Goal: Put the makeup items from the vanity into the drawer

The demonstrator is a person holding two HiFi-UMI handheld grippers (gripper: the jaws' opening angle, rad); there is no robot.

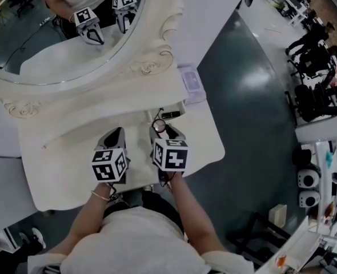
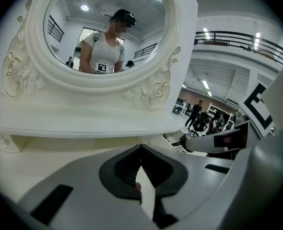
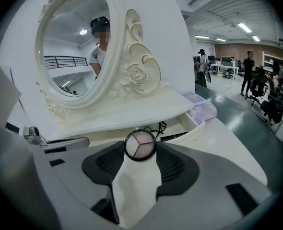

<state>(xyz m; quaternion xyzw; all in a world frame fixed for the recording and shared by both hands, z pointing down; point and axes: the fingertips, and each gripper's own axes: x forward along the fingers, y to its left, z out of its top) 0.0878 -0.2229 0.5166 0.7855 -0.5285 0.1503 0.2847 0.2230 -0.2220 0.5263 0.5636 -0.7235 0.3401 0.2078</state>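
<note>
The right gripper is clamped on a round three-shade compact, its jaws pinching the rim from either side. The compact is a disc with no long axis. Its open face, split into three pale wedges, is turned up and back towards the gripper. It is held above the vanity top, just short of the open drawer, where a slim black pencil lies crosswise. The left gripper hangs beside it over the bare top, jaws together on nothing, pointing at the ornate oval mirror. A lavender box sits at the vanity's right end.
</note>
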